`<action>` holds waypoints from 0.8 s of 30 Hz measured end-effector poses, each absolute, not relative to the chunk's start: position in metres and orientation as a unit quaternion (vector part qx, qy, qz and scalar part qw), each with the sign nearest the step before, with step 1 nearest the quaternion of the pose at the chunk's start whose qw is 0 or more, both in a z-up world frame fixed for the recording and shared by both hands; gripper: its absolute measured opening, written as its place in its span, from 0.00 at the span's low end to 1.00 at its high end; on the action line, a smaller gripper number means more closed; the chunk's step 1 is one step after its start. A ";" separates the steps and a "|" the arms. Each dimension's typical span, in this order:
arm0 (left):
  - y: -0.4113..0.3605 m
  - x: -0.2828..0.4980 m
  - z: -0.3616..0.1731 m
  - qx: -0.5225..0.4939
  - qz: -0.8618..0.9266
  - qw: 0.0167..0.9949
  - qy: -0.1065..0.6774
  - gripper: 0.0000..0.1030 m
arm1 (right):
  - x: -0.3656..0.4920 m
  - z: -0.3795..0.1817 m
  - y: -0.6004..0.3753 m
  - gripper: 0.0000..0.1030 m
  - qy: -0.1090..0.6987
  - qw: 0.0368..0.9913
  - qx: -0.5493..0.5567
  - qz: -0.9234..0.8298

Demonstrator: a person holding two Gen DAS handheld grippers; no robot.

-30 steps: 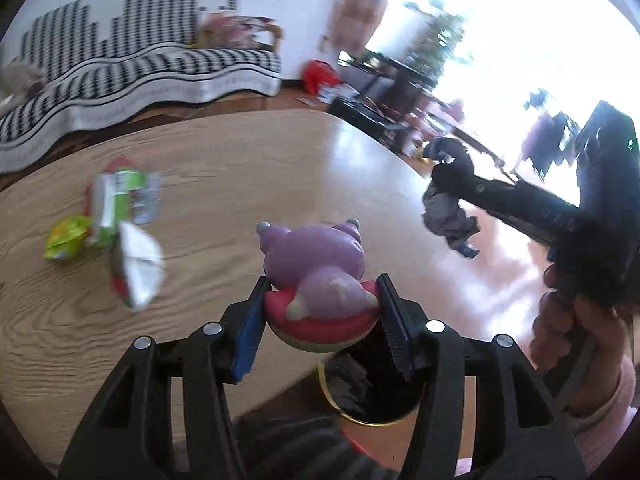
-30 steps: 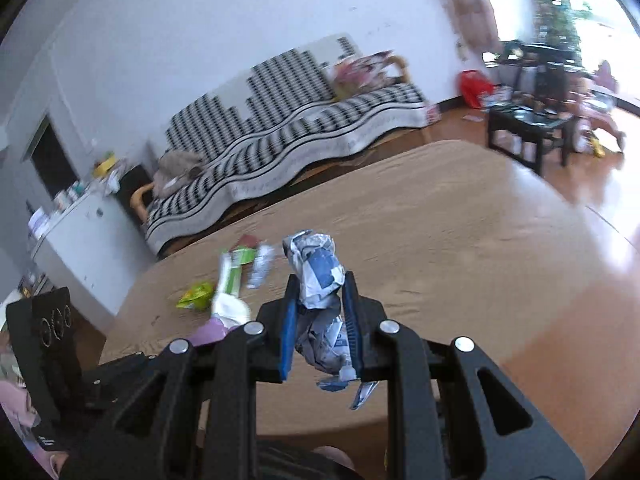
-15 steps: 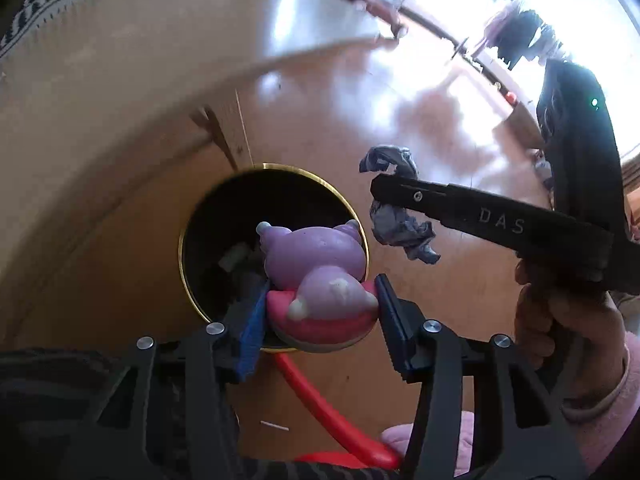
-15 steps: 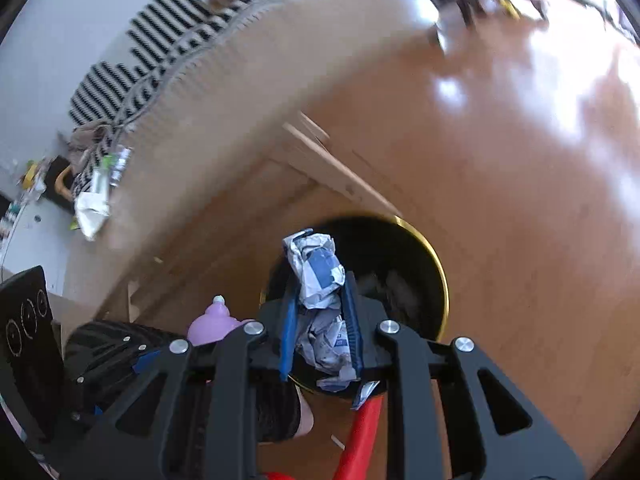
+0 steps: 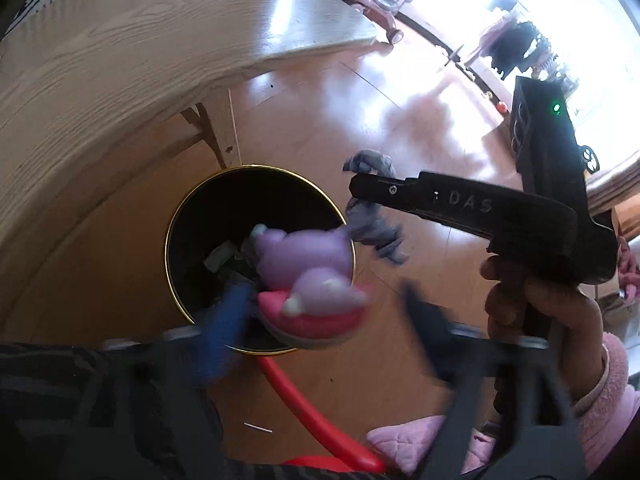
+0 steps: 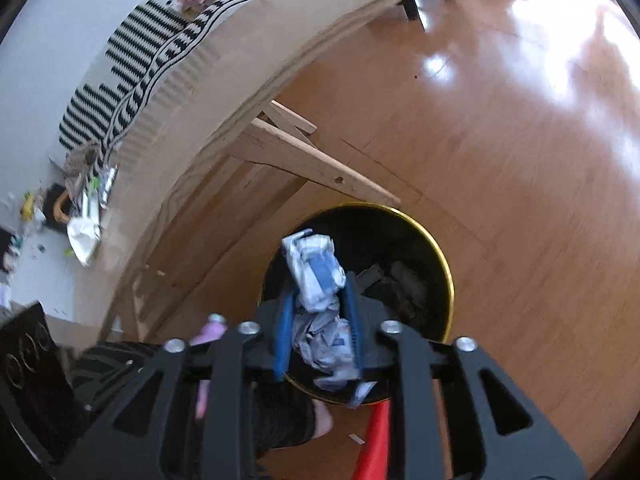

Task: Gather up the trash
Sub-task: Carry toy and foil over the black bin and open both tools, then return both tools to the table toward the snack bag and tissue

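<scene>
Both tongs have come down from the wooden counter point(image 6: 224, 80) to the black gold-rimmed bin point(image 5: 176, 216). Left tongs point(image 5: 320, 312) are opening, purple-and-red toy point(image 5: 308, 280) dropping free; right tongs point(image 6: 318, 320) are opening around crumpled white-blue paper point(image 6: 316, 276). Wrappers point(image 6: 86, 216) remain on the counter.

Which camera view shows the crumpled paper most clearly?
The right wrist view: the crumpled paper sits sharp and close between the opening jaws, above the bin. In the left wrist view it is grey, backlit and partly hidden.
</scene>
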State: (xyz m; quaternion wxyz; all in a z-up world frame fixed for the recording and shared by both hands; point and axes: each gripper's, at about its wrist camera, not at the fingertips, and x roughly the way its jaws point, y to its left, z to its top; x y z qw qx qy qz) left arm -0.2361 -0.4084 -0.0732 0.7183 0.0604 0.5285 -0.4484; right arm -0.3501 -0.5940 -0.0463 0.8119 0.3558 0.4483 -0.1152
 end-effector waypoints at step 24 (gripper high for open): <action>-0.100 -0.114 0.061 -0.033 -0.085 0.934 0.344 0.94 | -0.196 0.059 -0.415 0.93 0.365 0.928 0.070 -0.003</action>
